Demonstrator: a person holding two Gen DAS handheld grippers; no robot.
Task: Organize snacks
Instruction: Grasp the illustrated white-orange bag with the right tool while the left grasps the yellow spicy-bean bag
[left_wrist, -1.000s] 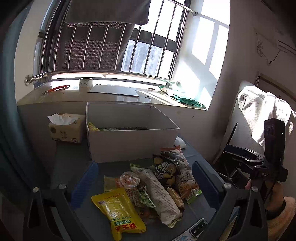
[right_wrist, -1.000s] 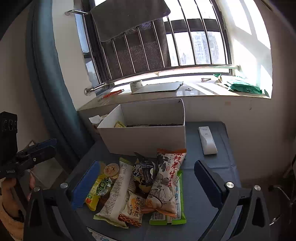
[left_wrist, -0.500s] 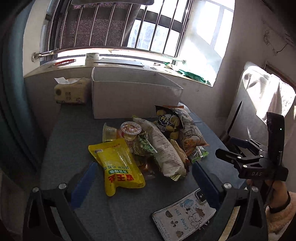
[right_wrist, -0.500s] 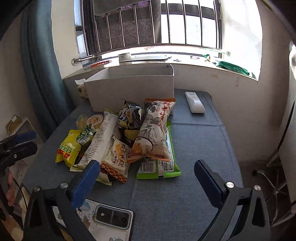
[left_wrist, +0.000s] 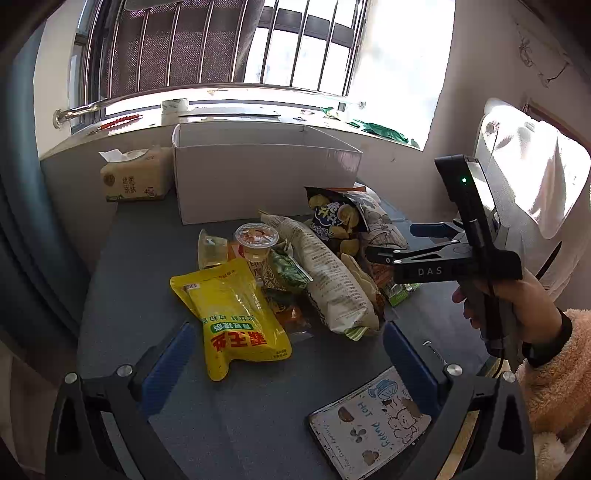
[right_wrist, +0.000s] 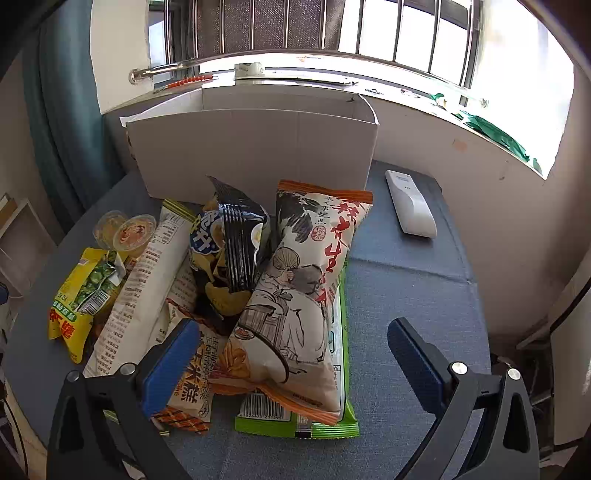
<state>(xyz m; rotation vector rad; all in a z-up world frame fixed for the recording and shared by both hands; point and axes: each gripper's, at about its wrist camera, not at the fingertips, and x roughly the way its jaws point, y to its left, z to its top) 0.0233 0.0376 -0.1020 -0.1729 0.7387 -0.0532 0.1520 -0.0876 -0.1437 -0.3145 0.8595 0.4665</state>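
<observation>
A pile of snack bags lies on the blue-grey table before a white cardboard box (left_wrist: 266, 177) (right_wrist: 255, 155). My left gripper (left_wrist: 288, 354) is open, just short of a yellow bag (left_wrist: 236, 314). Beyond it stand a jelly cup (left_wrist: 256, 240) and a long white bag (left_wrist: 328, 280). My right gripper (right_wrist: 291, 354) is open, straddling the near end of an orange-and-white bag (right_wrist: 306, 295) with a green pack (right_wrist: 295, 424) beneath it. A dark chip bag (right_wrist: 236, 243) leans behind. The right gripper also shows in the left wrist view (left_wrist: 406, 243).
A tissue box (left_wrist: 136, 177) stands left of the white box. A white remote (right_wrist: 410, 206) lies at the right of the table. A phone in a cartoon case (left_wrist: 369, 421) lies at the near edge. The windowsill runs behind the box.
Both grippers have moved down and closer to the snack pile. The right gripper has moved in over the orange-and-white bag. Both stay open.
</observation>
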